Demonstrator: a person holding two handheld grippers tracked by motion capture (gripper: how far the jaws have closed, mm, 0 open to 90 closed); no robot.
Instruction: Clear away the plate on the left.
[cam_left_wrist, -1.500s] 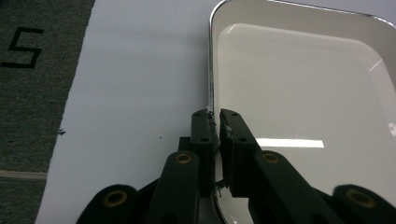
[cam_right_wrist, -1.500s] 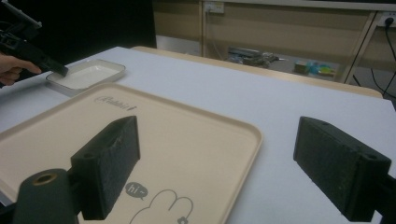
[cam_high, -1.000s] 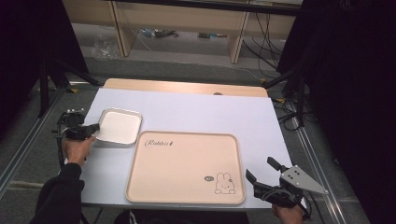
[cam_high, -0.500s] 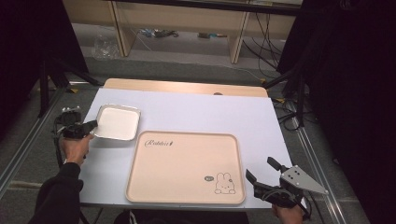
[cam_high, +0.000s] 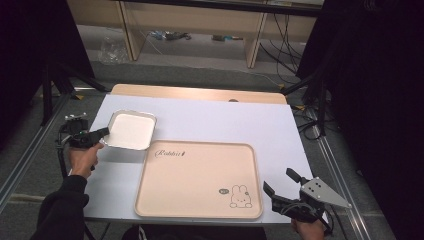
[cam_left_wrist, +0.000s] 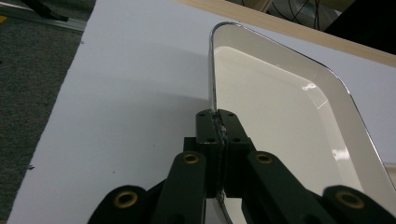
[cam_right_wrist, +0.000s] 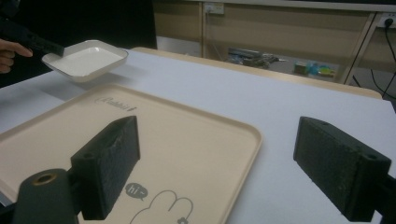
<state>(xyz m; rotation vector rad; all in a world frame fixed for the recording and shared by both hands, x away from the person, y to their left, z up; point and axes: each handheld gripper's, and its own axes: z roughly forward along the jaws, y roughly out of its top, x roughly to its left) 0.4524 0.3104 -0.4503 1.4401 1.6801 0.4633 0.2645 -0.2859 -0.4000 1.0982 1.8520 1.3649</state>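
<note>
A white square dish hangs slightly above the white table top at the left, clear of the beige rabbit tray. My left gripper is shut on the dish's near-left rim; in the left gripper view the jaws clamp the thin edge of the dish at my left gripper. My right gripper stands open at the tray's front right corner with nothing between its pads. The right gripper view shows the dish raised, held by the left gripper beyond the tray.
The white table top has a wooden strip along its far edge. Shelving and cables lie on the floor behind. Metal frame rails run along both sides of the table.
My left gripper has carried the dish a little farther from the table's front edge. The right gripper has kept still.
</note>
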